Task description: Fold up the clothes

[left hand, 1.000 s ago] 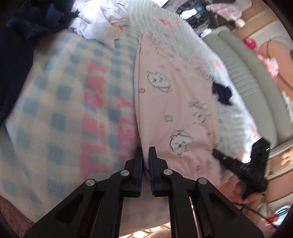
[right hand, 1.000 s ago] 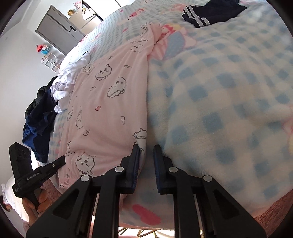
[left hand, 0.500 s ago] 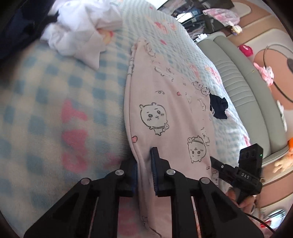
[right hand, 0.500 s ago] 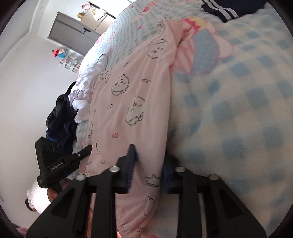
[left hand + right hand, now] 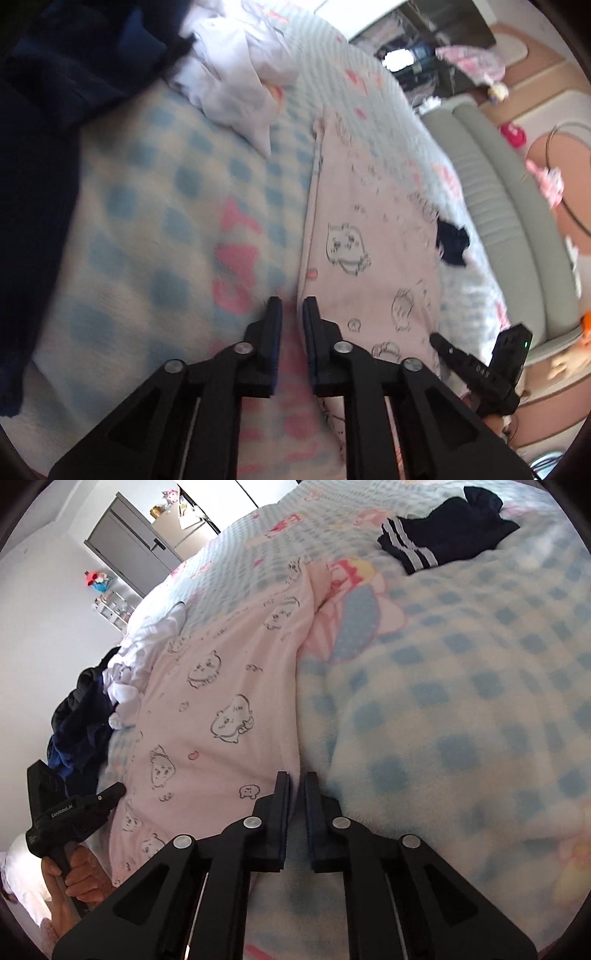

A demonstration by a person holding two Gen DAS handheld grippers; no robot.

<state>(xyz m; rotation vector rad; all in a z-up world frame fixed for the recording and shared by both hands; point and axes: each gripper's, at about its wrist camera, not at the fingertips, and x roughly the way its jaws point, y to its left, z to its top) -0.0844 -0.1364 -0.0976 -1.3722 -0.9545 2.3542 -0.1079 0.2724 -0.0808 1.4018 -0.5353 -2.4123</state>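
Pink pyjama garment (image 5: 369, 236) flat on bed (image 5: 461, 686), long axis running away between both grippers. Left gripper (image 5: 292, 306) jaws opening, empty beside edge. Right gripper (image 5: 296, 781) jaws opening, empty.

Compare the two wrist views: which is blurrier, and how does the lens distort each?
Left wrist view: motion blur smears the checked blanket and the prints on the pink garment. Right wrist view: sharper, the prints are crisp. Both: fisheye bulges the bed, with dark corners.
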